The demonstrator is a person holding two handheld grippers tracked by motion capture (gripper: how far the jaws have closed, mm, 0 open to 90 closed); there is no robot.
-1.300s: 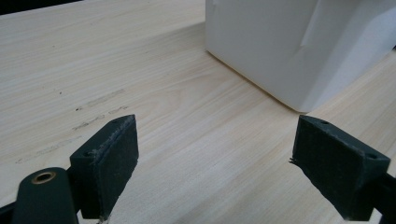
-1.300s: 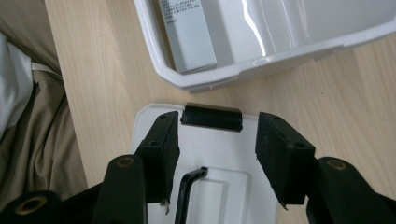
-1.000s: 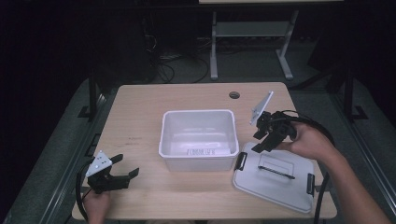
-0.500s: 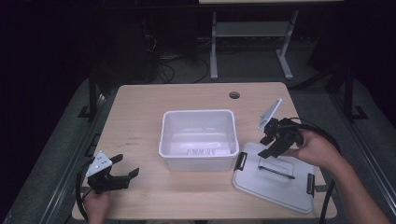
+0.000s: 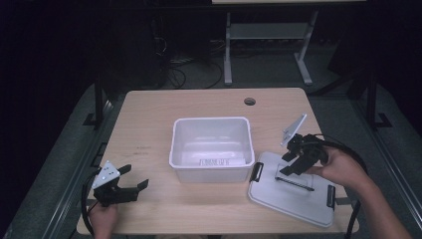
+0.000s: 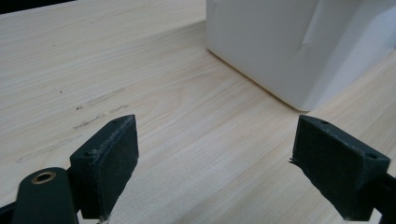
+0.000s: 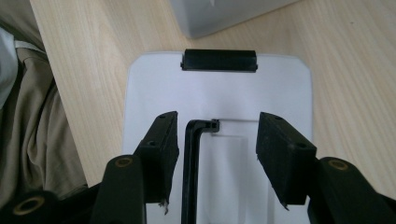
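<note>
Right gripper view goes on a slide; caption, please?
Open right tool straddles the black handle of the white lid lying on the table.

White bin [image 5: 211,144] blocks the table's [image 5: 149,124] centre.

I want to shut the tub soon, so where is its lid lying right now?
In the high view the lid lies flat at the table's right front, beside the white tub, under the right hand-held gripper.
</note>
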